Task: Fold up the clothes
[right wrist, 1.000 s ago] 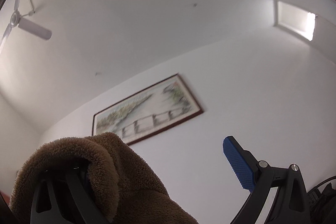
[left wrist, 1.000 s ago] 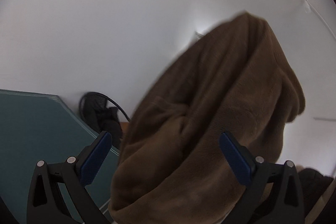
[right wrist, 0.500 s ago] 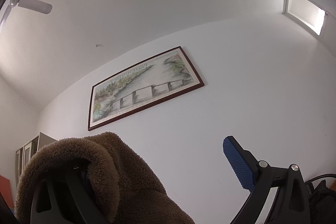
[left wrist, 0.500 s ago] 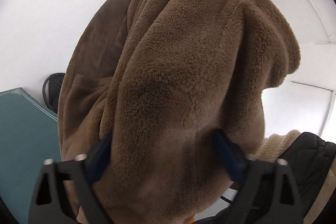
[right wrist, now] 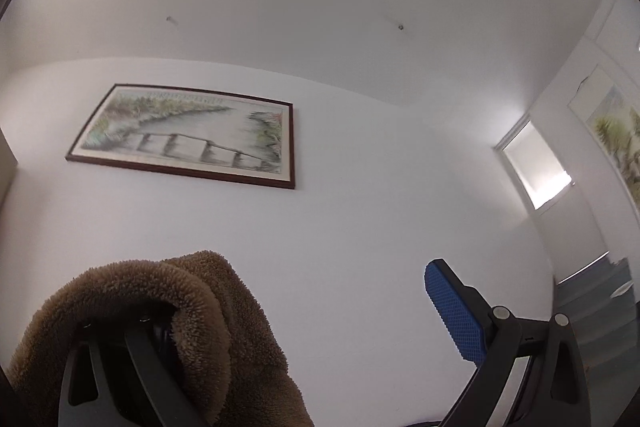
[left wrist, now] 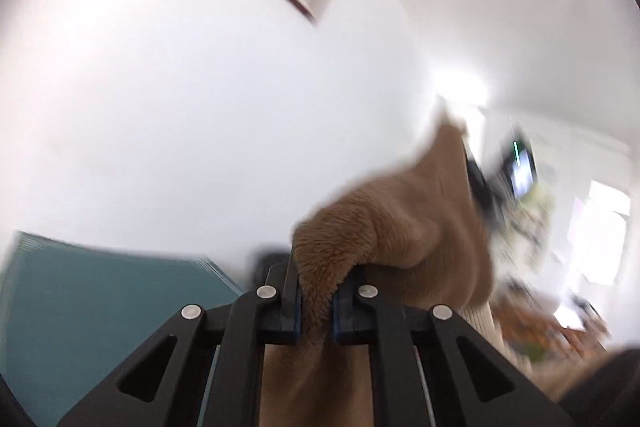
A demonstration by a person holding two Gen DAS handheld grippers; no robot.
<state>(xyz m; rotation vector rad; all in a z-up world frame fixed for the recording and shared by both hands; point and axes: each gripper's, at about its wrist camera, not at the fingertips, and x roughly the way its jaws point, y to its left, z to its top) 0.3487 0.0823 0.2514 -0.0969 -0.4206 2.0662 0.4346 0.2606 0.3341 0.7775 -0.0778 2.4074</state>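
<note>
While the left gripper [left wrist: 316, 301] pinches a fold of the raised brown fleece garment [left wrist: 400, 235] and the right gripper [right wrist: 304, 319], fingers wide, merely wears it draped, spreading it seems underway; the right needs its own pinch.

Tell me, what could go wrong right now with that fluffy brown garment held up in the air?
The right gripper is open; the brown fleece garment is only draped over one of its fingers, so it could slide off. The left gripper pinches just a narrow fold of the fleece, which might pull free. The left view is blurred by fast motion, making a slip likelier.
</note>
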